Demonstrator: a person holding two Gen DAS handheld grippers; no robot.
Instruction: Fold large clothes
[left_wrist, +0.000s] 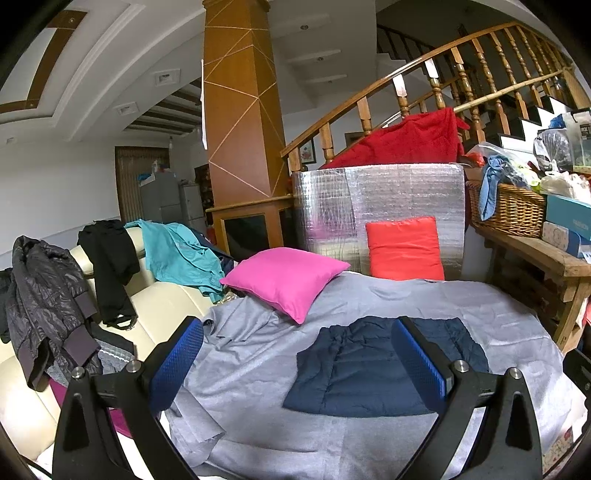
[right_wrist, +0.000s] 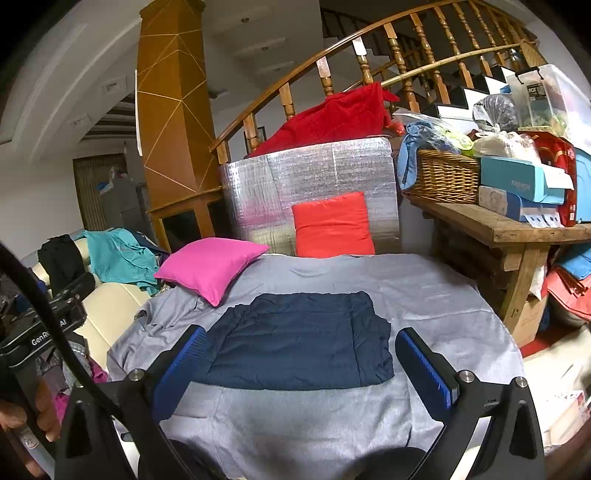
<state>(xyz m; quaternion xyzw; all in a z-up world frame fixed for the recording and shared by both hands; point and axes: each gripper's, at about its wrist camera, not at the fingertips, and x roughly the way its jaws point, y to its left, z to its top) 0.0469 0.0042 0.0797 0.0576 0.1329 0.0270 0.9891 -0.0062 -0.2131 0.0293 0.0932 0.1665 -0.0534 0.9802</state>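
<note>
On a grey sheet (right_wrist: 424, 295) spread across a wide flat surface, a navy garment (right_wrist: 303, 343) lay folded into a rough rectangle, its long axis running left to right and its straighter edge nearest the cameras. Both grippers hung above the near end of the sheet, touching nothing: the left gripper (left_wrist: 297, 363) stood with its blue pads wide apart, and the right gripper (right_wrist: 301, 369) was spread just as wide, framing the garment between its fingers. A pink cushion (right_wrist: 210, 266) rested on the far left corner of the sheet, and an orange cushion (right_wrist: 332, 225) leaned upright against a silver foil panel (right_wrist: 314, 173) at the far edge. Red fabric (right_wrist: 332, 114) was heaped behind the panel, below a curved wooden banister (right_wrist: 369, 48). A tall wooden pillar (right_wrist: 173, 99) rose at far left. To the left, a cream sofa (left_wrist: 173, 299) carried a teal shirt (left_wrist: 181, 254), a black garment (left_wrist: 110, 266) and a dark puffer jacket (left_wrist: 44, 306). To the right, a rough wooden bench (right_wrist: 498, 229) held a wicker basket (right_wrist: 443, 177) and stacked boxes, one blue box (right_wrist: 521, 181) printed "FASHION". In the right wrist view, the device at the left edge read "GenRo", the rest hidden behind a cable.
</note>
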